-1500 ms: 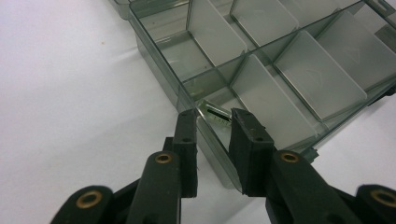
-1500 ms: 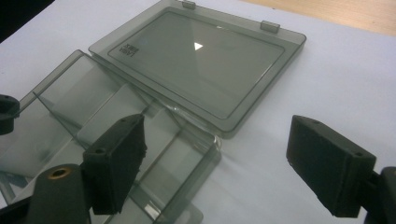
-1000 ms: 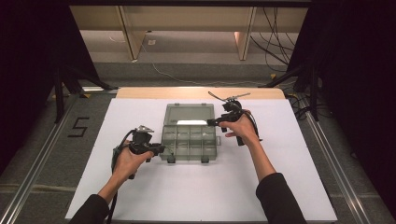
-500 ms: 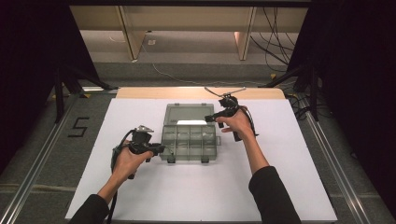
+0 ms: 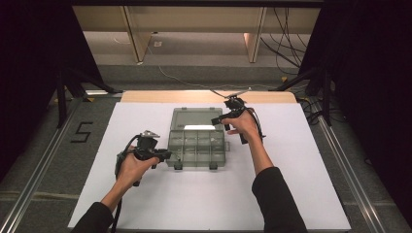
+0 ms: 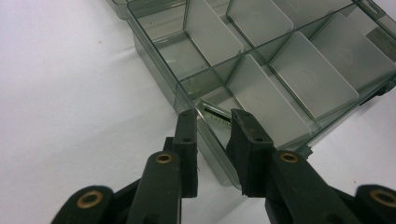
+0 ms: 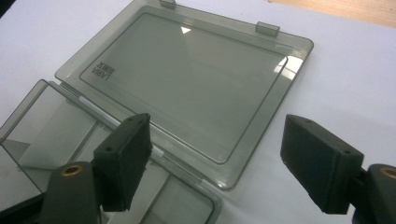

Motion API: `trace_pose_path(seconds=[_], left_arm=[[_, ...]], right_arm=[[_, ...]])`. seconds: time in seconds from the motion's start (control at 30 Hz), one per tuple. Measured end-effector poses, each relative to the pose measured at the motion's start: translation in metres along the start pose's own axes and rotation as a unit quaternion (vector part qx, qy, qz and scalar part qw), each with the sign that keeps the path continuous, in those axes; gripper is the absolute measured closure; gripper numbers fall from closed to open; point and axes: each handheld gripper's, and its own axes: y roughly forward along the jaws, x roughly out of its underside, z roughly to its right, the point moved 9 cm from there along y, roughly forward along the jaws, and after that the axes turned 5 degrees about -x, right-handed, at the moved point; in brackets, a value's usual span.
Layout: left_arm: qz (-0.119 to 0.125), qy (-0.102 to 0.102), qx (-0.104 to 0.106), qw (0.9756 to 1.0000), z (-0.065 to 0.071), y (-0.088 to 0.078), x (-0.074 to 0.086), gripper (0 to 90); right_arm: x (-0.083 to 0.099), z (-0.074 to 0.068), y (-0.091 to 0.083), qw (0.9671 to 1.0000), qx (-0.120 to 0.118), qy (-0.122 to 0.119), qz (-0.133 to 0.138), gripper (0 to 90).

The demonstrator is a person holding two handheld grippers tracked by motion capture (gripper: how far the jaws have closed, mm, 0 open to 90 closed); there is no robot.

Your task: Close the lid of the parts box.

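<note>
Counter (image 5: 145, 208): a white sheet is covering the counter, with a bare strip of light wood (image 5: 160, 95) showing along the far edge.
Person: two forearms in dark sleeves are coming in from the near edge, each hand holding a black two-jaw gripper.
Left gripper (image 6: 212, 122): it is sitting at the near left corner of the box, jaws narrowed and straddling the box's outer wall, one jaw outside and one inside the corner compartment. The pads are looking pressed on the wall, so it is gripping the box there; in the high view it is at (image 5: 165, 155).
Box (image 5: 197, 145): a smoky grey, see-through plastic organiser box is lying flat near the middle of the counter, its tray divided into rectangular compartments. Two latch tabs are sticking out along its near edge.
Corner compartment: a small, thin metallic piece (image 6: 214, 115) is lying just behind the jaws; what it is I cannot tell.
Lid (image 7: 187, 84): the hinged transparent lid is lying fully open and flat on the counter behind the tray, with small mirrored lettering near one corner and two clasps on its far edge.
Right gripper (image 7: 215, 158): it is hovering above the hinge line at the lid's right end, jaws spread wide and holding nothing; in the high view it is at (image 5: 219, 120).
</note>
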Motion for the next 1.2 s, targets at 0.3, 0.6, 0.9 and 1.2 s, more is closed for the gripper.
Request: trace_pose_path(seconds=[0.3,0.6,0.9,1.2], left_arm=[[0.008,-0.005,0.006,0.9999,0.002,-0.001,-0.002,72.8],[0.009,-0.005,0.004,0.9999,0.001,-0.001,-0.002,72.9],[0.001,0.005,0.008,1.0,0.0,-0.002,-0.001,73.0],[-0.001,0.009,0.009,0.9999,0.0,-0.002,0.0,73.9]], right_arm=[[0.003,0.006,0.011,0.9997,0.011,0.012,-0.019,25.5],[0.008,0.007,0.024,0.9984,0.017,0.04,-0.036,25.7],[0.009,0.007,0.031,0.998,0.023,0.045,-0.037,26.4],[0.01,0.007,0.034,0.9973,0.021,0.059,-0.037,29.3]])
